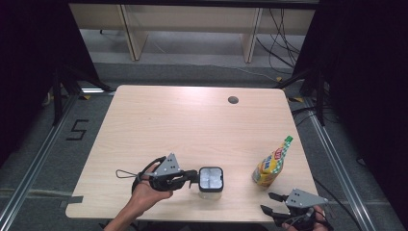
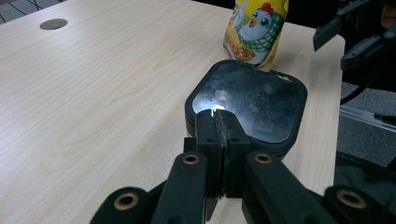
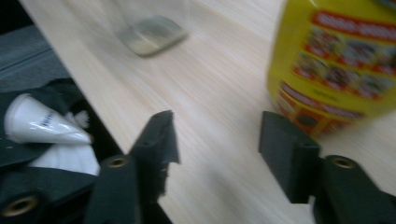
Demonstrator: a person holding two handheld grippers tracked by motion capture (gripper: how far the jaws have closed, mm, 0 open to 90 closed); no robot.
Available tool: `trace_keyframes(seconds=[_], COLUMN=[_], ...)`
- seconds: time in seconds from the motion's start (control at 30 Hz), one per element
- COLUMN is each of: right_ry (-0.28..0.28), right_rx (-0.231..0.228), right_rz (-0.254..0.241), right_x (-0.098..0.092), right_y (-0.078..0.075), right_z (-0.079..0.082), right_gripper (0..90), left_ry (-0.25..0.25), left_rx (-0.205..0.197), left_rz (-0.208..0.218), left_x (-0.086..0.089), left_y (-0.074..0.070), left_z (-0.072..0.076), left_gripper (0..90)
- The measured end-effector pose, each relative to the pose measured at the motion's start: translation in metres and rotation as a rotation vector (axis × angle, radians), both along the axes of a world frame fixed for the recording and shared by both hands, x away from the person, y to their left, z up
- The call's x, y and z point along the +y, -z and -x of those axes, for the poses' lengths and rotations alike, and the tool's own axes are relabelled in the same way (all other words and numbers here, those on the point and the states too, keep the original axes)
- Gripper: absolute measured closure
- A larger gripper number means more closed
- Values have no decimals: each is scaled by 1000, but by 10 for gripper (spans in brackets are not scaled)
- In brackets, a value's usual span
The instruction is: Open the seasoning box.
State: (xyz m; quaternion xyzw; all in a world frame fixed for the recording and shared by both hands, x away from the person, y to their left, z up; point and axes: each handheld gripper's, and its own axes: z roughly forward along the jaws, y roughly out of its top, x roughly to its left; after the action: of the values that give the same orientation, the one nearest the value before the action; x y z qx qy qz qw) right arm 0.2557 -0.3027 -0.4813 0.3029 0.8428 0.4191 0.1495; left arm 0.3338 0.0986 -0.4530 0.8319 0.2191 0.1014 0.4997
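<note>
A clear square container with a black-rimmed lid (image 1: 211, 179) stands near the table's front edge. In the left gripper view the lid (image 2: 261, 100) shines just beyond my jaws. My left gripper (image 1: 196, 177) (image 2: 219, 119), held by a hand, is shut, its tips on the lid's near rim. Whether they pinch anything I cannot tell. A yellow pouch (image 1: 272, 163) (image 2: 254, 28) (image 3: 336, 60) stands upright to the right of the container. My right gripper (image 1: 267, 202) (image 3: 215, 123) hangs open at the front right corner, pointing left, nothing between its jaws, the pouch just ahead.
A round hole (image 1: 233, 100) sits in the table (image 1: 192, 125) near its far edge. Something white (image 3: 42, 123) lies below the table's front edge. Beyond the table, desk legs and cables are on the floor.
</note>
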Motion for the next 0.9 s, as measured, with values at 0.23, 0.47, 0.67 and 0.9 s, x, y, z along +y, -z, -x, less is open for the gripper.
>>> trace_keyframes(seconds=[0.23, 0.47, 0.67, 0.9], right_ry=[-63, -135, -182, -165], right_rx=[-26, -74, -143, -154], right_rz=[-74, -87, -75, -35], right_x=[27, 51, 77, 97], right_y=[-7, -13, -21, -23], right_z=[9, 3, -9, -22], right_gripper=[638, 701, 827, 878], left_ry=[-9, -1, -5, -12], left_rx=[6, 5, 3, 10], left_rz=[31, 47, 52, 70], left_x=[1, 4, 5, 7], left_y=[3, 5, 6, 9], left_z=[0, -1, 0, 1], left_gripper=[881, 880, 880, 880])
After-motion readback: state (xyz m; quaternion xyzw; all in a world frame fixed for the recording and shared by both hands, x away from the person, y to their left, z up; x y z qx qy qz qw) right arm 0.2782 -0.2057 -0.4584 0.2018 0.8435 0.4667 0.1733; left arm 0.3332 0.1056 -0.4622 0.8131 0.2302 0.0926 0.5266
